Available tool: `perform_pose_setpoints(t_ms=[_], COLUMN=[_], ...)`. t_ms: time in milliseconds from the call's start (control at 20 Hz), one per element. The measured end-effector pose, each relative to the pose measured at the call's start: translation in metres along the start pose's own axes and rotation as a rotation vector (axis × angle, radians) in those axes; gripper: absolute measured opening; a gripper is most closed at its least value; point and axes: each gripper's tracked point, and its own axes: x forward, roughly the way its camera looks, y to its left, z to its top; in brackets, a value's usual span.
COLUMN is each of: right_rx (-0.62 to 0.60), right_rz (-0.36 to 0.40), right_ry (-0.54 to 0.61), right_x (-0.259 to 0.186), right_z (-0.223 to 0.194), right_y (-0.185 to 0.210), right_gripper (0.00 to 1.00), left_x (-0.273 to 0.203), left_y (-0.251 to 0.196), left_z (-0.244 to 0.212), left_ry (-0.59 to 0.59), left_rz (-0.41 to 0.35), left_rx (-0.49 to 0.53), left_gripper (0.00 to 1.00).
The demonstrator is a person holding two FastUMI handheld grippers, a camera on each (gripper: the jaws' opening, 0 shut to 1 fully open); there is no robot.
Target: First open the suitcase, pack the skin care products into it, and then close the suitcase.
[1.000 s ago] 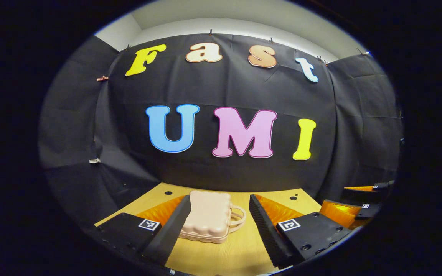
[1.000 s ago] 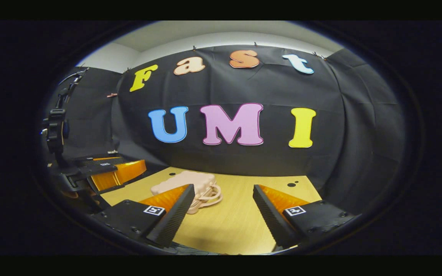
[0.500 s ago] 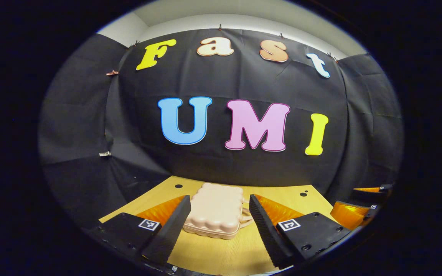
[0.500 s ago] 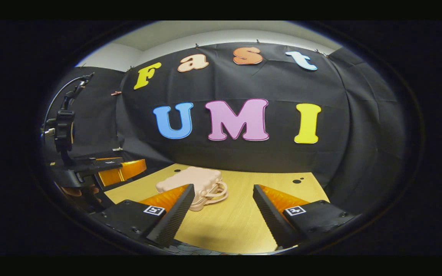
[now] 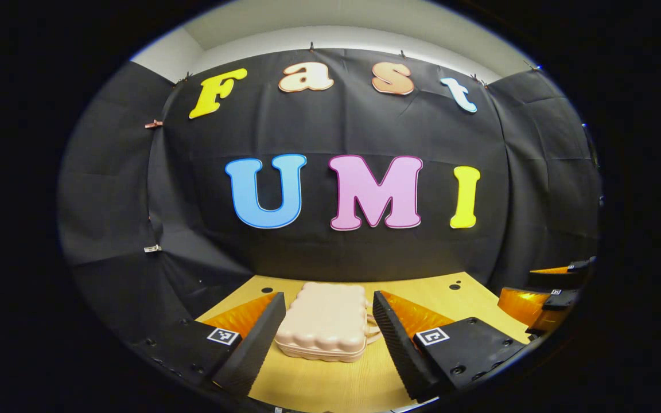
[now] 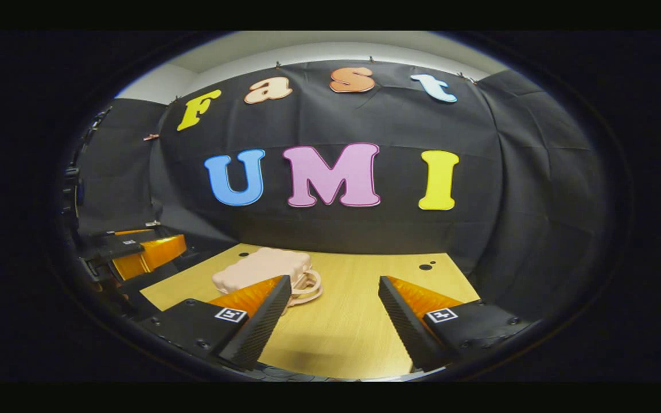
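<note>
A small pale pink suitcase (image 5: 326,320) lies flat and closed on the wooden table (image 5: 330,384), its handle pointing right. My left gripper (image 5: 326,335) is open, and the case lies a little ahead, seen between the two fingers. In the right gripper view the same suitcase (image 6: 261,268) lies ahead and to the left, its handle (image 6: 306,285) facing the table's middle. My right gripper (image 6: 335,318) is open over bare table, with nothing between its fingers. The left gripper (image 6: 129,252) shows at the far left of that view.
The black cloth wall closes the table off at the back and both sides. Two small dark holes (image 6: 425,266) mark the table's far right corner, one more (image 6: 243,253) the far left. The right gripper (image 5: 543,295) shows at the right edge of the left gripper view.
The left gripper has turned and centred on the suitcase, which now sits squarely between its fingers. The right gripper has swung slightly right, so the case shifted left in its view.
</note>
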Motion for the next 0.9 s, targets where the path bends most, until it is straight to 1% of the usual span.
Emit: perform_pose_setpoints(t_ms=[150,250,400,500,600,750,900], right_rx=[-0.031,-0.034,-0.051,-0.052,-0.038,-0.034,-0.02], right_rz=[-0.015,-0.011,-0.013,-0.013,-0.016,-0.04,-0.062], right_ry=[-0.003,0.002,0.029,0.04,0.03,0.007,0.001], right_x=[0.0,-0.001,-0.004,-0.008,-0.01,-0.011,-0.01], right_z=[0.001,-0.002,-0.014,-0.02,-0.024,-0.028,-0.029], right_y=[0.007,0.019,0.03,0.037,0.042,0.041,0.034], right_gripper=[0.97,0.97,0.97,0.97,0.97,0.96,0.97], left_x=[0.003,0.007,0.011,0.013,0.011,0.008,0.014], left_y=[0.005,0.01,0.014,0.019,0.028,0.021,0.015], left_z=[0.0,0.002,0.002,-0.002,-0.009,-0.018,-0.016], left_ry=[-0.008,-0.021,-0.039,-0.05,-0.06,-0.057,-0.067], left_rz=[-0.029,-0.043,-0.07,-0.073,-0.057,-0.092,-0.117], left_rx=[0.008,0.022,0.039,0.062,0.091,0.121,0.143], left_gripper=[0.96,0.96,0.96,0.96,0.96,0.96,0.98])
